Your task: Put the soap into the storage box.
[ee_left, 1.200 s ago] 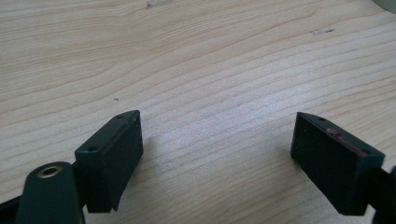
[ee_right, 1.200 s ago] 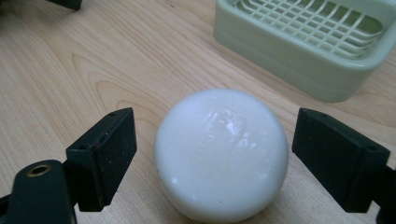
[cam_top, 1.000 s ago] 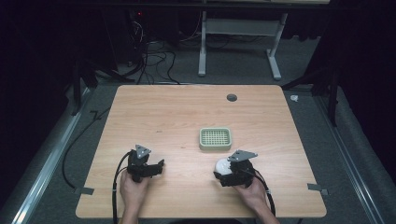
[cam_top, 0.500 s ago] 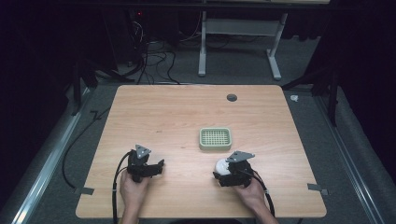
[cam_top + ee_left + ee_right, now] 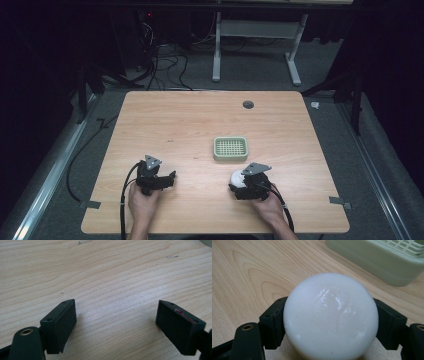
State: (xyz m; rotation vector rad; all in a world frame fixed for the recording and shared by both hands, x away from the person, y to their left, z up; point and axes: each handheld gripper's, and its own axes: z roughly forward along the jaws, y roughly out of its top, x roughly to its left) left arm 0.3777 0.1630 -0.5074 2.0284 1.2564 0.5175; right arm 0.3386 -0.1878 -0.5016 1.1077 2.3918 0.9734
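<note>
The white soap [image 5: 331, 316] is a round, smooth bar. Its bottom edge is cut off in the right gripper view, and in the high view most of it hides under the right gripper [image 5: 248, 181]. That gripper's two black jaws press on both sides of the soap and hold it near the front of the table [image 5: 200, 125]. The right hand [image 5: 267, 205] grips it from behind.

Just past the soap sits a green soap dish [image 5: 230, 148] with a grid top. In the right gripper view the dish [image 5: 382, 257] is cut off at the top corner.

The left gripper [image 5: 159, 180] is at the front left of the table, held by the left hand [image 5: 142, 202]. Its jaws are wide apart with only bare wood between them.

The table is light wood with a small dark round hole [image 5: 248, 104] near the far edge. The room is dark. The floor is grey carpet. Behind the table are tangled cables [image 5: 160, 55] and a white metal stand [image 5: 257, 45].
</note>
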